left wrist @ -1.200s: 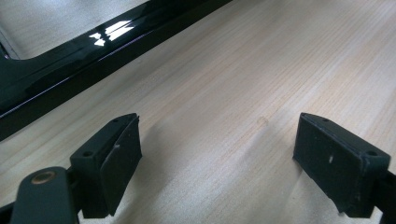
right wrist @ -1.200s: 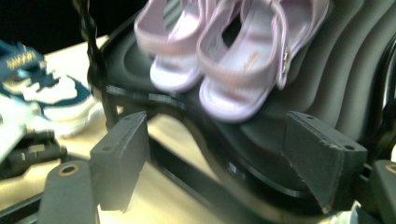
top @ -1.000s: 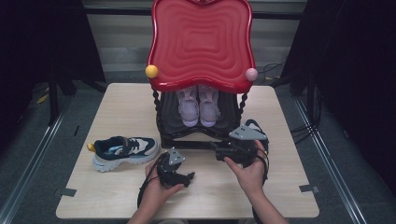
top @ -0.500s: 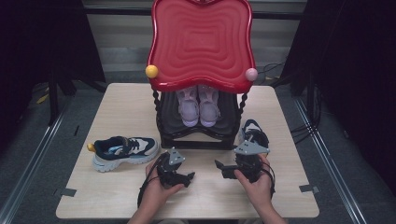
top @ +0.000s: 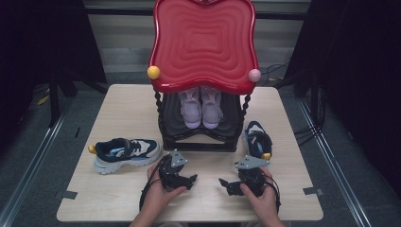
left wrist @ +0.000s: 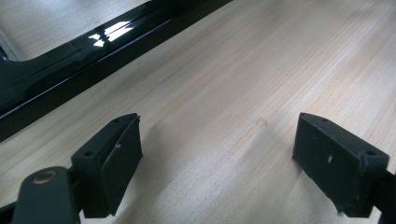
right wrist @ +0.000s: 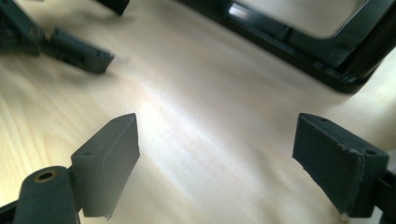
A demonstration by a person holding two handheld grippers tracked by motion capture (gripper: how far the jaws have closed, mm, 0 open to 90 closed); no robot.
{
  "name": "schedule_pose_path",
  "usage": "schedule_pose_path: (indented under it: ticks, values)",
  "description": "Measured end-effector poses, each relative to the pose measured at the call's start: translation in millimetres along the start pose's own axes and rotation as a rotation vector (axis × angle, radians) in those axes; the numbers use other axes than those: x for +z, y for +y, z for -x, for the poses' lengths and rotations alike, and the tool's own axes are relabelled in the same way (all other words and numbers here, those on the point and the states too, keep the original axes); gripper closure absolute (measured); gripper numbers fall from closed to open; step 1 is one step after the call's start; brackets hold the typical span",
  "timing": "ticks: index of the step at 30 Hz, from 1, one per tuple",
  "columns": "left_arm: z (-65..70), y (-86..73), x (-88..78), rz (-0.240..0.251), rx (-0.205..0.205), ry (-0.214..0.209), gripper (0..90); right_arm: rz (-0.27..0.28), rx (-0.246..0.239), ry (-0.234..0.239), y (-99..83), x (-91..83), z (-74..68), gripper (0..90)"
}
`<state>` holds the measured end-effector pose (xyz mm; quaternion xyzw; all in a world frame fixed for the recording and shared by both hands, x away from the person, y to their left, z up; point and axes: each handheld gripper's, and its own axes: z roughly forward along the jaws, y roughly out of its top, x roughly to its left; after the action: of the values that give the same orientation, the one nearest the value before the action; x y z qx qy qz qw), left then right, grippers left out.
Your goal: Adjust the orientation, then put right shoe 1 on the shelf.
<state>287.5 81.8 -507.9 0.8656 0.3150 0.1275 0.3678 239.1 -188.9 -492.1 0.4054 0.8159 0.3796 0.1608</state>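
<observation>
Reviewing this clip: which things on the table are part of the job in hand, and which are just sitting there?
Part of the job:
- navy sneaker left of the rack
- matching navy sneaker on the rack's right
- black shoe rack
- left gripper, right gripper, both open, empty

Just there:
- lilac shoes on the rack
- red tray top

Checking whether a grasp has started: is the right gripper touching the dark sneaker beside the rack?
Apart. The high view shows bare table between the right gripper and the dark sneaker.
</observation>
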Motion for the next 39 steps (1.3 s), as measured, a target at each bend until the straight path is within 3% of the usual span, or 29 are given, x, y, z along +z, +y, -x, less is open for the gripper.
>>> schedule_pose_path:
  ticks: [9, 15, 22, 39]
  values:
    - [-0.2, 0.0, 0.3, 0.004, 0.001, -0.003, 14.9, -0.057, -0.017, 0.062, -12.0, 8.6, -4.2, 14.3]
    - [-0.1, -0.1, 0.3, 0.003, -0.001, -0.002, 14.8, -0.057, -0.039, 0.089, -13.6, 6.7, -2.7, 14.2]
    - [-0.2, 0.1, 0.3, 0.004, 0.002, -0.002, 14.8, -0.05, -0.088, 0.07, -16.0, 7.8, -2.4, 13.2]
    - [0.5, -0.4, 0.2, 0.006, -0.006, -0.01, 14.4, -0.047, -0.103, 0.092, -15.3, 9.5, 0.3, 11.9]
